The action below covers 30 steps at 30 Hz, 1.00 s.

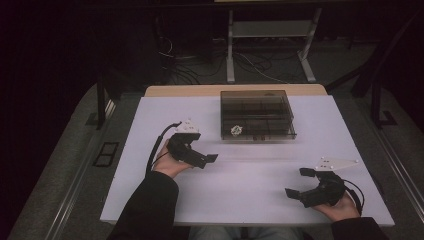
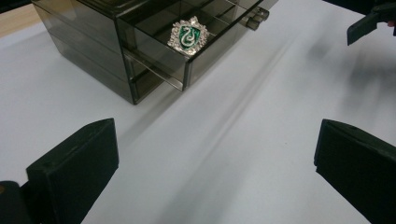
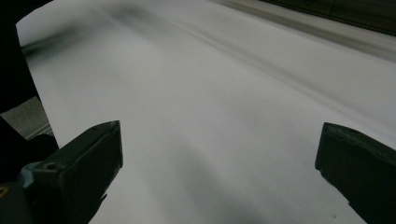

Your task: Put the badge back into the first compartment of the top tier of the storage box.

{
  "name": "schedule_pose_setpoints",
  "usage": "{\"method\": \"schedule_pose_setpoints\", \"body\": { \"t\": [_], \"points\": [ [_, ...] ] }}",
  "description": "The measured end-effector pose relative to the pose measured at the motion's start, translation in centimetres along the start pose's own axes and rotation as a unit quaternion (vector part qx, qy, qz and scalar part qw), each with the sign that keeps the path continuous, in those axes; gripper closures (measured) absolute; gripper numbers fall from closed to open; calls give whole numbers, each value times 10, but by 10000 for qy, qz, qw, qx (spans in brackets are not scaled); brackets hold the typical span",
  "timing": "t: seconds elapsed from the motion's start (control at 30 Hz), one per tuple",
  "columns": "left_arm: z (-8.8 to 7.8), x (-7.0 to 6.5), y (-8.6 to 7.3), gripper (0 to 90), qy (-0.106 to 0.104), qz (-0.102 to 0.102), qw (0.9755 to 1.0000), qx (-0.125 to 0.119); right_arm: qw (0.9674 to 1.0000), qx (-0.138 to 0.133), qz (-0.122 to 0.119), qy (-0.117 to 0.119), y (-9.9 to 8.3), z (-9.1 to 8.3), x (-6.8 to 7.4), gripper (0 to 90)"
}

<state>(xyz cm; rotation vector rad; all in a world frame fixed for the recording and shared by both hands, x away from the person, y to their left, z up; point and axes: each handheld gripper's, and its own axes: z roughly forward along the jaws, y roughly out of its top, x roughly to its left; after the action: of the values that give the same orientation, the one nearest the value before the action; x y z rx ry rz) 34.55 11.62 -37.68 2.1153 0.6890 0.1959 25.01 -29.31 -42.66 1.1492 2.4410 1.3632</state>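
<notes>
White tabletop [image 1: 250, 185] spreads wide and bare between the two hands, running to its near edge in front of the person and to a wooden strip [image 1: 235, 90] along the far edge. Near that far edge, about the middle, stands a smoky clear drawer box [image 1: 257, 114]; its top drawer [image 2: 196, 32] is pulled out toward the person, and a green and silver crest badge [image 2: 187, 35] lies in the front corner compartment. Open surface lies all around the box, with the most room on the person's side.

At the left, the left gripper [image 1: 200, 159] is held above the table, near the box's front left corner and clear of it, pointing across toward the right; its jaws stand wide apart and hold nothing. The left hand [image 1: 172, 165] cups it from below, the dark sleeve [image 1: 150, 207] coming in from the bottom.

Close to the table's near right corner, the right gripper [image 1: 299, 182] points left, well apart from the box, jaws likewise spread and empty, resting in the upturned right hand [image 1: 342, 207].
</notes>
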Motion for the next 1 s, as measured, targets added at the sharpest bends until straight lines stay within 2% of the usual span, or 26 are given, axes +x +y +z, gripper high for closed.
{"method": "schedule_pose_setpoints", "body": {
  "t": [0.4,0.6,1.0],
  "points": [
    [-4,-8,-18,0,76,-60,9999,-135,10000,0,-7,4,0,0,0,5],
    [-7,-11,-30,0,72,-209,9996,-194,10000,4,-3,1,0,0,0,5],
    [-11,-20,-51,0,141,-322,9989,-298,10000,-6,12,-5,0,0,0,5]
  ]
}}
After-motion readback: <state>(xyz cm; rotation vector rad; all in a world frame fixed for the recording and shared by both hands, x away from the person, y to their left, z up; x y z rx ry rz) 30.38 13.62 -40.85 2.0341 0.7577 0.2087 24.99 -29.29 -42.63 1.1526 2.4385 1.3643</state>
